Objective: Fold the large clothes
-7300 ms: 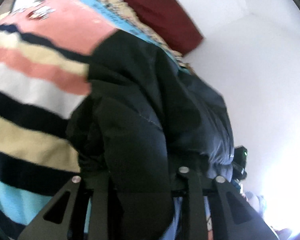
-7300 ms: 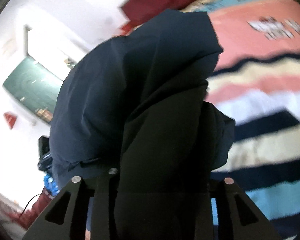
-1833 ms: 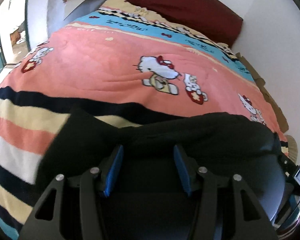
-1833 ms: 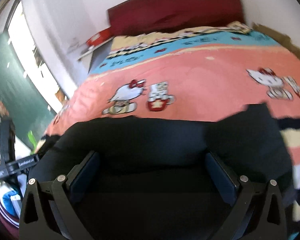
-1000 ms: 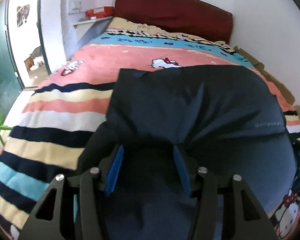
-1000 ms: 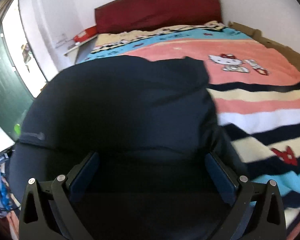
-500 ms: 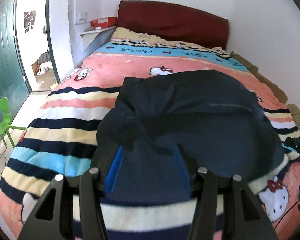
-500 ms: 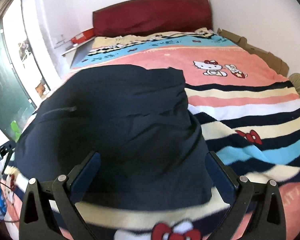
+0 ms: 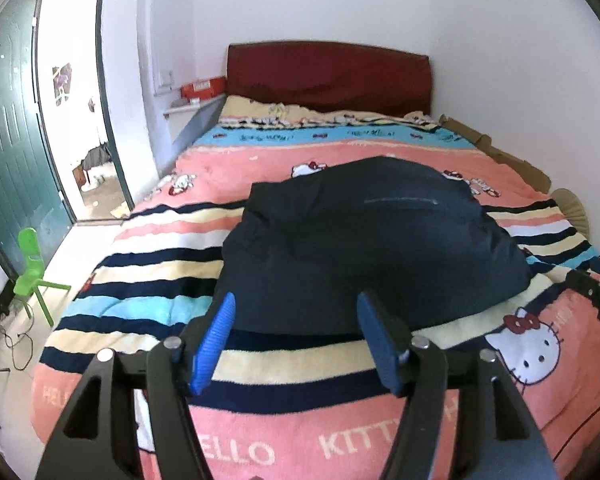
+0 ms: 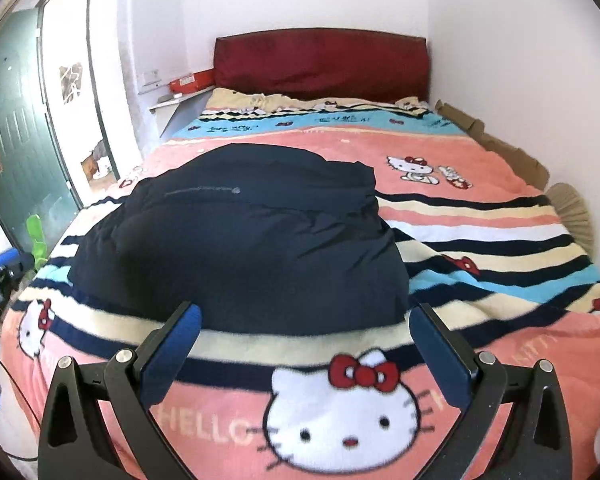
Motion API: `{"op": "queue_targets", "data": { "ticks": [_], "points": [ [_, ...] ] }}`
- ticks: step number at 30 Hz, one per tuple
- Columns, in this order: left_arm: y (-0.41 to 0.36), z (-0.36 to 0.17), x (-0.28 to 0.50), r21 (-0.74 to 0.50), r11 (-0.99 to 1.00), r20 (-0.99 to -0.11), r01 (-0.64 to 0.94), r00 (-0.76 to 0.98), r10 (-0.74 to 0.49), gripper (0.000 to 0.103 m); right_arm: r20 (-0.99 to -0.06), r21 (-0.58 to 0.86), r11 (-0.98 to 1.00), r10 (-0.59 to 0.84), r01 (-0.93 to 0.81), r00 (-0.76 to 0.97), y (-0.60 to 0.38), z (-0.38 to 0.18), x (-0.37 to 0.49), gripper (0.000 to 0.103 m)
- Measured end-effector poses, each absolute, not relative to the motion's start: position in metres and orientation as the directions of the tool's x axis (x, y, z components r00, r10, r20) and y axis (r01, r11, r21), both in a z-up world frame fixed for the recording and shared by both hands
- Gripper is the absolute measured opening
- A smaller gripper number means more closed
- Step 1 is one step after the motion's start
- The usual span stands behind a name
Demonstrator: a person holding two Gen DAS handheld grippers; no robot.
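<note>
A large dark navy padded jacket [image 9: 364, 248] lies folded in a puffy heap on the striped Hello Kitty bedspread [image 9: 148, 272]; it also shows in the right wrist view [image 10: 240, 240]. My left gripper [image 9: 294, 310] is open and empty, raised above the bed's near end, short of the jacket's near edge. My right gripper [image 10: 304, 320] is open wide and empty, also back from the jacket's near edge, above the bedspread [image 10: 480, 240].
A dark red headboard [image 9: 328, 76] stands at the far wall. An open green door [image 9: 12, 128] and a green child's chair [image 9: 32, 264] are at the left. Cardboard [image 10: 496, 148] lines the bed's right side along the white wall. Cables lie on the floor at left.
Both grippers let go of the jacket and drew back and up toward the foot of the bed. The jacket now lies folded on the bedspread.
</note>
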State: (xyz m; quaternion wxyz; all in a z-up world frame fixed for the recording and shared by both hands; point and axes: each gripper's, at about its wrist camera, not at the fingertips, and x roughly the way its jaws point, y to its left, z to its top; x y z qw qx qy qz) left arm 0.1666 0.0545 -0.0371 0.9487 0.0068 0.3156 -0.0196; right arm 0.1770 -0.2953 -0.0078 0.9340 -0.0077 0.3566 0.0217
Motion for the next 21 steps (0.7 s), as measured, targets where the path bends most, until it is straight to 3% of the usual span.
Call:
{"op": "queue_targets", "data": {
  "ticks": [8, 21],
  "points": [
    [0.047, -0.021, 0.123, 0.013, 0.999, -0.57, 0.03, 0.821, -0.017, 0.062, -0.643, -0.019, 0.999, 0.008, -0.027, 0.766, -0.292, 0.0, 0.123, 0.102],
    [0.015, -0.001, 0.066, 0.156, 0.987, -0.509, -0.044, 0.852, 0.118, 0.062, -0.603, 0.046, 0.998, 0.003, 0.031, 0.798, -0.317, 0.01, 0.077, 0.102]
  ]
}}
